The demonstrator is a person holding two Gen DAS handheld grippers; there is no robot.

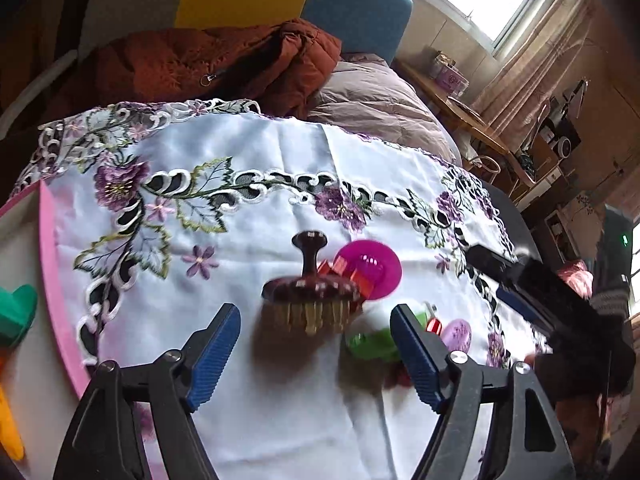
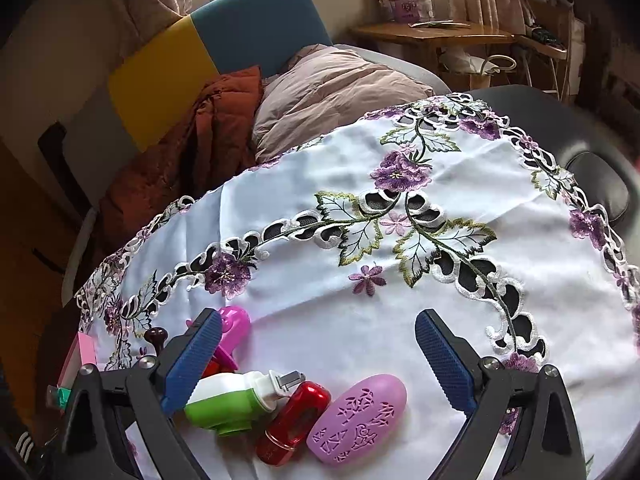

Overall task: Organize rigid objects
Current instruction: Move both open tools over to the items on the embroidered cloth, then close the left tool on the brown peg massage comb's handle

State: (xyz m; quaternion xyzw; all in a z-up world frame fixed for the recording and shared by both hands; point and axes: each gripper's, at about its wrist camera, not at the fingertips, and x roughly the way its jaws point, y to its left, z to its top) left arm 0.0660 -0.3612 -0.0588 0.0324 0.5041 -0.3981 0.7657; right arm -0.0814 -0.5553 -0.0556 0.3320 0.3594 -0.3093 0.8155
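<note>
**A:** What do you see?

**B:** A white embroidered tablecloth [image 2: 304,184] with small hard things in a huddle. The left gripper [image 1: 316,344] points down at a dark brush [image 1: 310,300] with a knob handle — jaws wide, nothing between them. A magenta disc [image 1: 370,268] sits just behind the brush.

**A:** And the right gripper [image 2: 320,360]?

**B:** Wide too, empty, above a green-and-white bottle [image 2: 236,404], a red piece [image 2: 294,420] and a lilac oval case [image 2: 358,418], all touching.

**A:** Advice?

**B:** I'd centre the jaws on the brush's body before closing — the neighbours crowd it. A pink tray [image 1: 50,264] at the left looks a likely home.
</note>
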